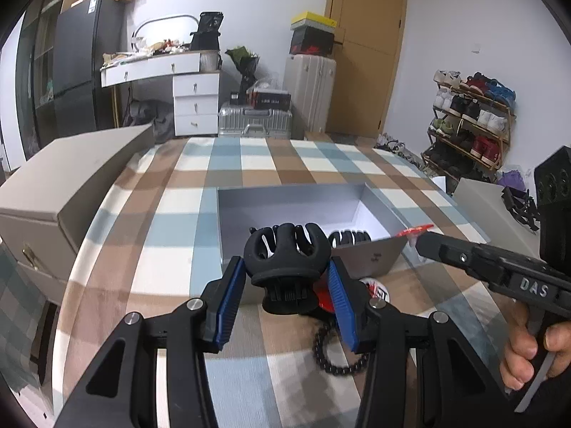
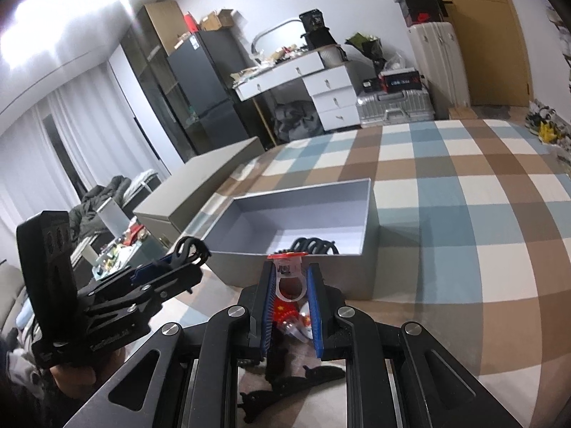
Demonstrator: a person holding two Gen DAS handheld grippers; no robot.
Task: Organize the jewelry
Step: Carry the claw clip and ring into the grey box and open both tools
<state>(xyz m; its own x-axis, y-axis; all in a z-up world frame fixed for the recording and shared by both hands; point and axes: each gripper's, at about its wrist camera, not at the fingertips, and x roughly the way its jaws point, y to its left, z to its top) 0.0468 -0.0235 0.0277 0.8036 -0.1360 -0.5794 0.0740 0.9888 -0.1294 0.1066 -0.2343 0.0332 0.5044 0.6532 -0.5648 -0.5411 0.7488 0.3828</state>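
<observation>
- The left gripper (image 1: 287, 285) is pinching a black claw hair clip (image 1: 287, 255) between its blue pads (image 1: 232, 294), gripping it low near the hinge so that the curved teeth are pointing up and away; the clip is hanging clear of the checked bedcover (image 1: 200, 164), just short of the near wall of the grey open box (image 1: 285, 192).
- The right gripper (image 2: 291, 289) is pressed together on a small clear plastic ring with a red disc on top (image 2: 289, 276); the ring is standing upright between the pads, right at the near edge of the box as seen from the right wrist view.
- Inside the box, a black coiled hair tie (image 2: 314, 244) is lying against the near wall; the rest of the floor is looking bare.
- On the cover below the grippers, more pieces are waiting: a black beaded bracelet (image 1: 339, 353), a round white-and-red badge (image 1: 378, 290), and a dark hair clip (image 2: 296, 378); what the small red and clear bits under the right gripper are, I cannot tell.
- The step in hand, as I am reading it, is carrying two picked items over to the box; sorting is looking early, with most pieces outside.
- The next move is calling for each gripper to be brought past the near wall and lowered before letting go; the two are sitting near each other, so taking turns is seeming wiser.
</observation>
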